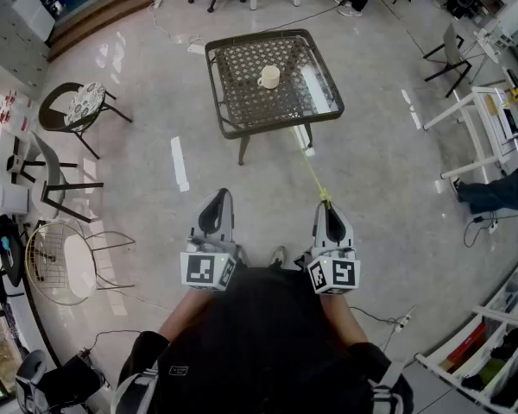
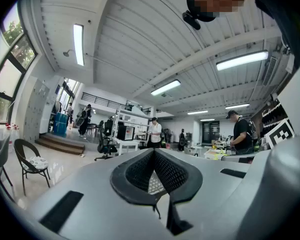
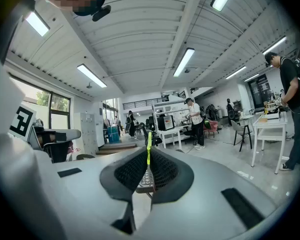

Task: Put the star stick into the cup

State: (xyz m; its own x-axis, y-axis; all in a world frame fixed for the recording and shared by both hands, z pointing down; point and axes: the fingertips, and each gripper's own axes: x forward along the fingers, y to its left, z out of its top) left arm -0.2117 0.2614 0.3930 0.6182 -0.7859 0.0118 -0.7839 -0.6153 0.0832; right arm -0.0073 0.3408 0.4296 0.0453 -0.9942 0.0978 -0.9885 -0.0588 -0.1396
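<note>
A cream cup [image 1: 268, 77] stands near the middle of a dark wicker table [image 1: 242, 119] with a glass top, out on the floor ahead of me. Both grippers are held close to my body, well short of the table. My right gripper [image 1: 328, 207] is shut on a thin yellow-green stick [image 1: 313, 176] that points forward toward the table's near edge. In the right gripper view the stick [image 3: 148, 149] rises from between the closed pads of the gripper [image 3: 148, 156]. I cannot make out its star end. My left gripper [image 1: 218, 197] [image 2: 154, 154] is shut with nothing in it.
A black chair with a patterned cushion [image 1: 85, 106] and a wire chair [image 1: 65, 261] stand at the left. A white strip [image 1: 180, 163] lies on the floor left of the table. A white table [image 1: 488, 123] and a person's legs [image 1: 492, 192] are at the right.
</note>
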